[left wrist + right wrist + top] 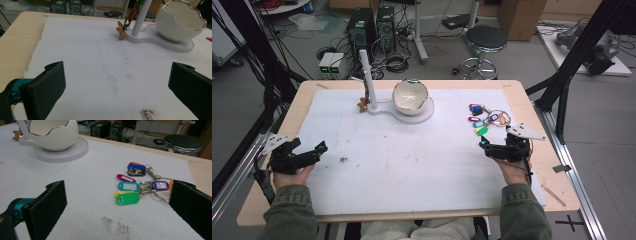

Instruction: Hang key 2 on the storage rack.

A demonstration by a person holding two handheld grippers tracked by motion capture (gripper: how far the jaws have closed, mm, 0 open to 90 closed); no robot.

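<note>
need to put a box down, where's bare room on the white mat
The wide middle of the white mat is bare, between the left gripper and right gripper. It is crowded at the back by the egg-shaped bowl and right by the key tags.

Evenly lit from overhead, soft shadows, no harsh glare. Slightly soft throughout; blurred at the near black jaws in both gripper views.

Key tags (486,120) right of bowl (410,97); post (367,80) left.

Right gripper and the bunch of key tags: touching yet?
Apart. The right gripper view shows the open right gripper short of the key tags, white mat visible between.
</note>
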